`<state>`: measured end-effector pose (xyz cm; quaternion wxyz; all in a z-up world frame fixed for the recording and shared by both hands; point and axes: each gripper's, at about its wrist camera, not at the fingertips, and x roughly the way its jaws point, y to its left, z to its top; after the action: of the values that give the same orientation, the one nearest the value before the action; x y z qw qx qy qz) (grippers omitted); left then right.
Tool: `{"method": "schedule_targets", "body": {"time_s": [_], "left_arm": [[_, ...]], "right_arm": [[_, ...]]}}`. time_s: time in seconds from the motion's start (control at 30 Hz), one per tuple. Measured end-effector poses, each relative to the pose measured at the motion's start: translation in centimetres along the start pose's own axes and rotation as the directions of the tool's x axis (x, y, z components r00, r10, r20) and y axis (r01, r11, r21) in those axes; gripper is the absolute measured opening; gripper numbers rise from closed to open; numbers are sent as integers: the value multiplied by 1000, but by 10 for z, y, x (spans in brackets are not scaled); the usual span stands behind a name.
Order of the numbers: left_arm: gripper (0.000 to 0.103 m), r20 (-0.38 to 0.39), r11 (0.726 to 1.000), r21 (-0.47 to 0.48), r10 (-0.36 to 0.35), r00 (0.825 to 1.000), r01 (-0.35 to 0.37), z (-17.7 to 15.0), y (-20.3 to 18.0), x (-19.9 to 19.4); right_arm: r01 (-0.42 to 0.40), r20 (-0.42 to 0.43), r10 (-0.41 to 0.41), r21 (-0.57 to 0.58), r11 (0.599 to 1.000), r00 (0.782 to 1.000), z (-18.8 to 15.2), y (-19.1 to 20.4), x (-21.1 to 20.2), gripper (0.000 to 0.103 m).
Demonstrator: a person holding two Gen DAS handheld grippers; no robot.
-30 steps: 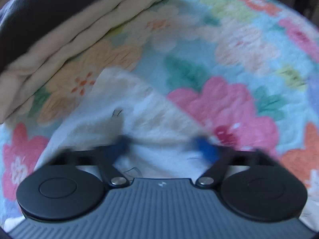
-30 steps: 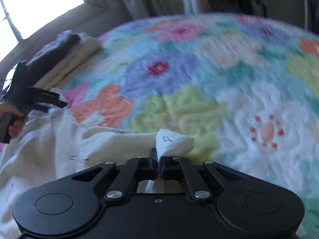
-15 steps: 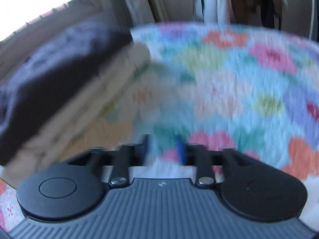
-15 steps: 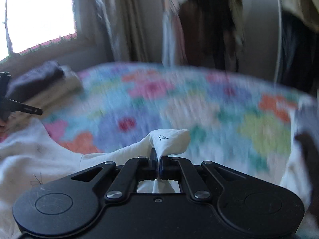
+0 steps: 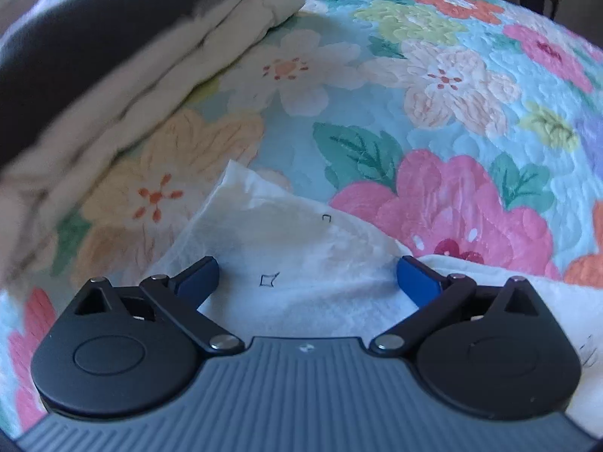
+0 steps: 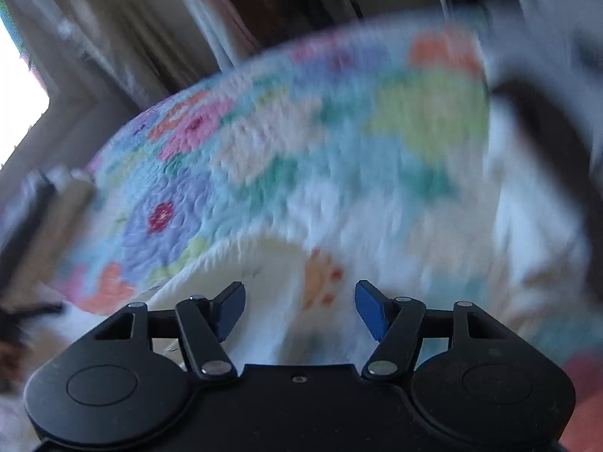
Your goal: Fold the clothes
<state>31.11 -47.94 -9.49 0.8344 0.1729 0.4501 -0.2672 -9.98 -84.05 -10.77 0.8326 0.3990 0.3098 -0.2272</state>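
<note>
The right gripper (image 6: 299, 310) has its blue-tipped fingers (image 6: 367, 307) spread apart, with nothing between them. Below and ahead of the fingers lies a white garment (image 6: 264, 263) on a floral quilt (image 6: 301, 150). The view is heavily motion-blurred. A folded stack (image 6: 56, 203) sits at the quilt's left edge. A bright window (image 6: 19, 113) occupies the left margin.
</note>
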Motion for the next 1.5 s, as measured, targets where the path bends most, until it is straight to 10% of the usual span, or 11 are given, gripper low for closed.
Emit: {"method": "schedule_targets", "body": {"time_s": [0.1, 0.13, 0.2, 0.23, 0.33, 0.43, 0.63, 0.73, 0.83, 1.03, 1.5], "left_arm": [[37, 41, 995, 98, -24, 999, 20, 2, -13, -13], [0, 62, 986, 168, -8, 998, -2, 1, -24, -20], [0, 134, 957, 275, 58, 989, -93, -6, -44, -31], [0, 179, 953, 277, 72, 981, -121, -8, -47, -36], [0, 335, 950, 229, 127, 933, -211, -8, -46, -56], [0, 456, 940, 166, 196, 868, -299, -4, -38, -71], [7, 342, 907, 203, 288, 894, -370, 2, -44, -32], [49, 250, 923, 154, 308, 918, -352, 2, -44, -20], [62, 233, 964, 97, 219, 948, -246, -7, -35, -43], [66, 201, 955, 185, 195, 960, -233, -12, -27, -105], [66, 21, 973, 223, 61, 998, -64, -101, -33, -280]], "right_arm": [[-92, -8, 92, 58, 994, 996, -6, -4, 7, 71], [-112, -8, 113, 41, 993, 994, -8, 0, 9, 71], [-142, -17, 142, -52, 988, 990, -15, 15, 16, 51], [-156, -23, 154, -104, 982, 988, -19, 23, 19, 3], [-90, 101, 127, -310, 947, 987, -35, 55, 4, 4], [-117, 274, 277, -483, 868, 921, -42, 79, -35, 1], [118, 320, 82, -560, 820, 944, -54, 97, -13, 3], [181, 286, -13, -569, 802, 958, -60, 97, 0, 8], [177, 281, -30, -517, 837, 959, -61, 101, -21, 32], [179, 291, -37, -479, 860, 956, -67, 115, -70, 60], [-23, 25, 47, -604, 796, 999, -143, 162, -142, 62]]}}
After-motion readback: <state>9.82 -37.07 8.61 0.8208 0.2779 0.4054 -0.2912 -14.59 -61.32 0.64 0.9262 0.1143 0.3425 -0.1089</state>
